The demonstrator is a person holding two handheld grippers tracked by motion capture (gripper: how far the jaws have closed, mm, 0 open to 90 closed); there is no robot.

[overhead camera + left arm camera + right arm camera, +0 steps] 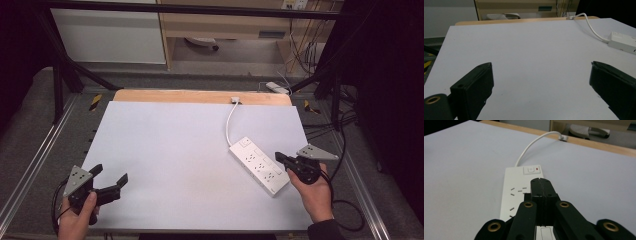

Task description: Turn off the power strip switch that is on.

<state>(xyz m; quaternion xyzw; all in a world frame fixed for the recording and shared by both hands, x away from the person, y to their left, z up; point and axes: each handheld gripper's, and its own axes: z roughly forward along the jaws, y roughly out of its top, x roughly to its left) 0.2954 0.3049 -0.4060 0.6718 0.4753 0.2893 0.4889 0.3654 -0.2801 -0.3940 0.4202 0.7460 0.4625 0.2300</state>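
Right of centre on the matte white table (165, 150) lies a glossy white power strip (259, 165), no writing legible. Right gripper (541, 182) is closed empty above it; left gripper (541, 75) gapes wide at near left

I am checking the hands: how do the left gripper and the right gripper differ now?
The left gripper has its jaws wide open; the right gripper has them shut together. The left hovers over bare table; the right is above the white power strip. Both are black and hand-held.

Table (165, 150) left open; power strip (258, 165), cord (230, 122) block right.
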